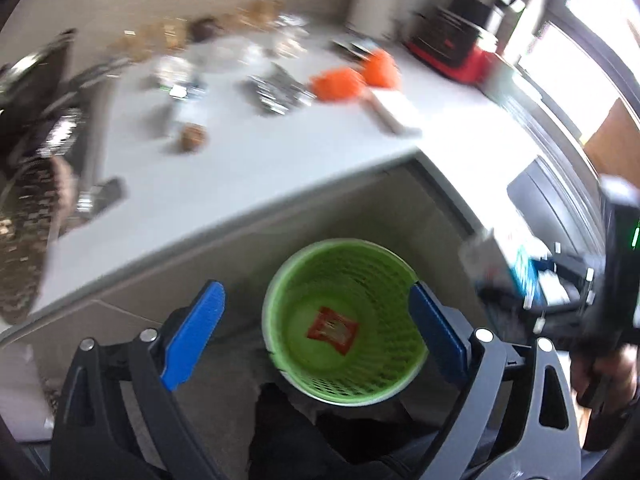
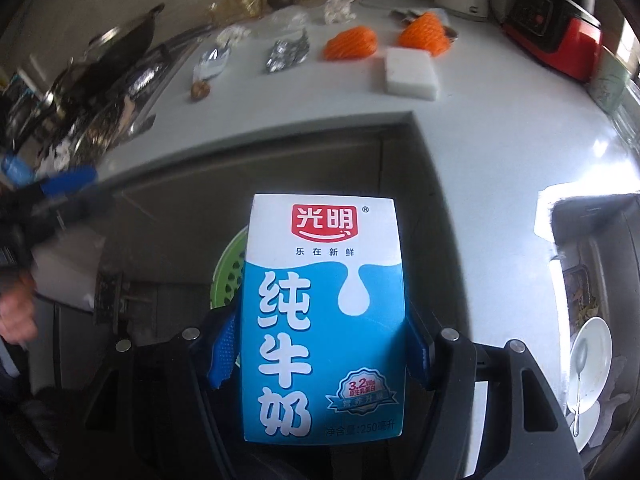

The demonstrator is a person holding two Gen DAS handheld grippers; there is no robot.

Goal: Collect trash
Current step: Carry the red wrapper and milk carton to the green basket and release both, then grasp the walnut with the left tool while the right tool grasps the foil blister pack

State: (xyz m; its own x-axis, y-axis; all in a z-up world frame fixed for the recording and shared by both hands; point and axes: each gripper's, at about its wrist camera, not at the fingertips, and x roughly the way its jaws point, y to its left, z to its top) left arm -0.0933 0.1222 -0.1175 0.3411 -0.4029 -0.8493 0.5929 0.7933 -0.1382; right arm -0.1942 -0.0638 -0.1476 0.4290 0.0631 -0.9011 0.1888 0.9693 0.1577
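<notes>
My right gripper [image 2: 320, 344] is shut on a blue and white milk carton [image 2: 324, 312] and holds it upright above the green basket [image 2: 226, 276], whose rim peeks out left of the carton. In the left wrist view the green perforated basket [image 1: 320, 384] stands on the floor below the counter, with a red wrapper [image 1: 332, 328] lying in its bottom. My left gripper [image 1: 316, 332] is open and empty, its blue fingers either side of the basket from above. The carton and right gripper show blurred at the right [image 1: 516, 272].
The white counter [image 2: 280, 108] carries crumpled foil [image 2: 286, 54], a small wrapper [image 2: 212, 60], two orange net pieces [image 2: 350, 44], a white foam block [image 2: 410, 72], a brown lump [image 2: 200, 90]. A red appliance [image 2: 560, 36] stands back right. A wok [image 2: 120, 48] is at left, plates with spoon [image 2: 588, 356] at right.
</notes>
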